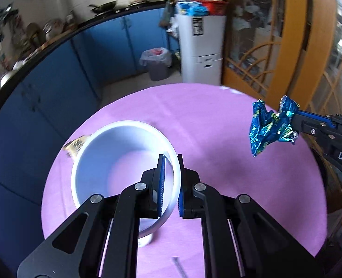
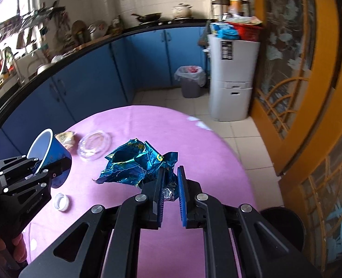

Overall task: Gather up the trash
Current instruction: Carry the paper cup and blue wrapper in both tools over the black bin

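Two views show the same purple-covered bench [image 1: 217,139]. In the left wrist view, the left tongs [image 1: 171,171] at lower centre are clamped on the rim of a paper cup [image 1: 115,162], one pad inside the white interior and the other outside the wall; the cup is tilted with its mouth toward the camera. A tan wrapper [image 1: 75,144] peeks out behind the cup at middle left. At the right edge, the right tongs [image 1: 294,115] are closed on a crumpled blue foil wrapper [image 1: 268,127], held in the air above the bench. A lined grey bin [image 1: 157,63] stands on the floor at upper centre.

In the right wrist view, the right tongs [image 2: 171,178] at lower centre pinch the near end of the blue foil wrapper [image 2: 134,164], which spreads toward frame centre. At middle left the left tongs [image 2: 40,169] grip the paper cup [image 2: 48,153]. Beyond it lie the tan wrapper [image 2: 65,139] and a clear plastic lid [image 2: 94,146]; a small white cap [image 2: 61,201] sits at lower left on the bench [image 2: 194,143]. The bin [image 2: 190,81] stands at upper centre
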Available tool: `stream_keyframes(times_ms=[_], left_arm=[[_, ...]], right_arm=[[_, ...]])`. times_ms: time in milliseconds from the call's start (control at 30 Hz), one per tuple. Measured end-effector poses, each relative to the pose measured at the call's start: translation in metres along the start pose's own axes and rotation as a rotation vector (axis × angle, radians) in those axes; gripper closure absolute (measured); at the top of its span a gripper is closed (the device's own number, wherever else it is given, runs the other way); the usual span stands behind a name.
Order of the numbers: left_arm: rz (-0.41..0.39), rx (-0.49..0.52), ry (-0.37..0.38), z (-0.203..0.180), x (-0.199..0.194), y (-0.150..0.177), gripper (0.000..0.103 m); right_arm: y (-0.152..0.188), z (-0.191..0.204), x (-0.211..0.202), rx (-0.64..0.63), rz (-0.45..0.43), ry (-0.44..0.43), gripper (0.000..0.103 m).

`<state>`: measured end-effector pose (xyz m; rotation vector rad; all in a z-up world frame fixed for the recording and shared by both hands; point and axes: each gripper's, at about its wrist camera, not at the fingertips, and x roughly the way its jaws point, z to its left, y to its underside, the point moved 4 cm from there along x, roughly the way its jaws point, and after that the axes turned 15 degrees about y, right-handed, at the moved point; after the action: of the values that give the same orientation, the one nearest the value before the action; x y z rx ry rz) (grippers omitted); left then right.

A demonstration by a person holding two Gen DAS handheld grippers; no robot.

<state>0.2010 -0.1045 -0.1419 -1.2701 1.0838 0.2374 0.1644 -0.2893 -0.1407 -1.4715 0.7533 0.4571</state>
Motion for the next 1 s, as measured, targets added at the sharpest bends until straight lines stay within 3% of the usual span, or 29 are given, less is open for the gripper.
stream_keyframes(times_ms=[500,1000], left_arm=[[0.043,0.214,0.097,-0.142,0.034,-0.023,0.093],[0.09,0.302,0.151,-0.217,0.066,-0.033,0.093]], right_arm=[[0.038,-0.139,-0.015,0.215,0.016,0.119,0.092],[0.071,-0.205,0.003,0.302,0.082,0.204,0.092]])
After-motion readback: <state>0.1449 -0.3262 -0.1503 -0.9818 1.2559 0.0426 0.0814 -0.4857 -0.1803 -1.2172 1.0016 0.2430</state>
